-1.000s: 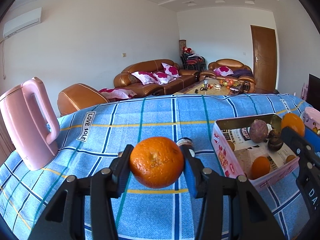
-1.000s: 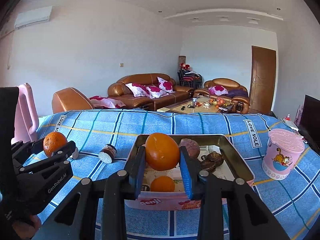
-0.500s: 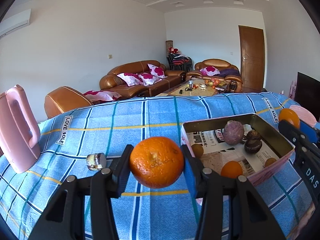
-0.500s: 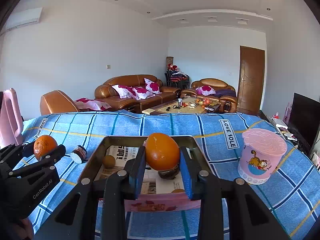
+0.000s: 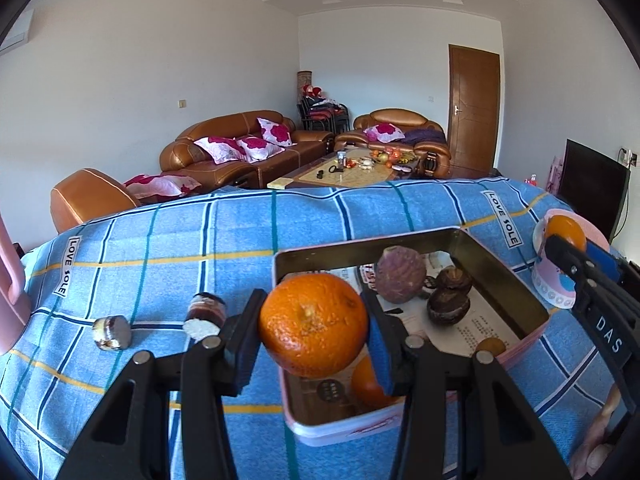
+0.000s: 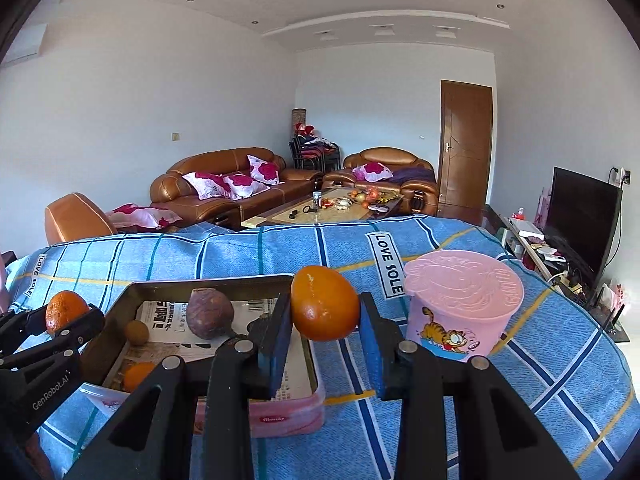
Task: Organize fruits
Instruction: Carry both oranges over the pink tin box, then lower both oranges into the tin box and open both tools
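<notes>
My left gripper [image 5: 313,326] is shut on a mandarin orange [image 5: 313,322] and holds it above the near left corner of the pink tin box [image 5: 344,426]. My right gripper [image 6: 325,316] is shut on a smooth orange [image 6: 325,308] and holds it over the blue cloth between the tin's right wall [image 6: 314,364] and the pink cup [image 6: 460,304]. The tin holds a purple fruit [image 5: 400,274], two dark brown fruits [image 5: 447,304] and small oranges [image 6: 136,374]. The left gripper also shows at the left in the right wrist view [image 6: 66,322].
Two small chocolate rolls [image 5: 206,314] [image 5: 112,332] lie on the blue checked cloth left of the tin. A pink kettle [image 5: 10,308] stands at the far left edge. The pink lidded cup also shows in the left wrist view [image 5: 554,284]. Sofas and a TV stand beyond.
Both grippers have swung to the right with their oranges. The left one now hangs over the tin's near corner; the right one has passed from over the tin to beside the pink cup.
</notes>
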The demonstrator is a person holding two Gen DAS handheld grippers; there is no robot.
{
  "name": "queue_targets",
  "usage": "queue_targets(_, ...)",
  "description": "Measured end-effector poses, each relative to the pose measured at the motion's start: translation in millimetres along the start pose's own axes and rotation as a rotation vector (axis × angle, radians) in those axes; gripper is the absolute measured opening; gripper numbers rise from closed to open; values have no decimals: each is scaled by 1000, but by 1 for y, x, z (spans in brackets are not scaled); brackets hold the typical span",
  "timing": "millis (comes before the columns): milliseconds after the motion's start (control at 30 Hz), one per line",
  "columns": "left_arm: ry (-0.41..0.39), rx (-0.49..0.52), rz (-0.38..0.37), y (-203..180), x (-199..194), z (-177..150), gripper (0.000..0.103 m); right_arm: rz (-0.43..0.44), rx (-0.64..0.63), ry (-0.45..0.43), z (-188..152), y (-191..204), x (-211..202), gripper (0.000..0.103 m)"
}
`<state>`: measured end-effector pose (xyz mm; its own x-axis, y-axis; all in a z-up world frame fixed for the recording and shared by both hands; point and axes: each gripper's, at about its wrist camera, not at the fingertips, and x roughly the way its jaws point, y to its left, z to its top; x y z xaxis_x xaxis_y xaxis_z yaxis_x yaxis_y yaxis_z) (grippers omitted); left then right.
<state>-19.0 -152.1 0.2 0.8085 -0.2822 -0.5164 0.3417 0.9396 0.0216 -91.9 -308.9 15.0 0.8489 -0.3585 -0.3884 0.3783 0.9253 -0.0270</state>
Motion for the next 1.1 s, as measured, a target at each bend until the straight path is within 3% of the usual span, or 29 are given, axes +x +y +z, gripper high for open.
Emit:
queue_targets(267, 88, -20, -33, -13, 32, 10, 49, 47, -41, 56, 2, 7, 14, 35)
queue_targets(567, 170, -28, -24, -13, 50, 8, 49, 131, -63, 212, -1, 17, 47, 35)
queue_targets(1100, 201, -9, 0, -21, 59, 8, 51, 200, -147, 230, -4, 37, 47, 35)
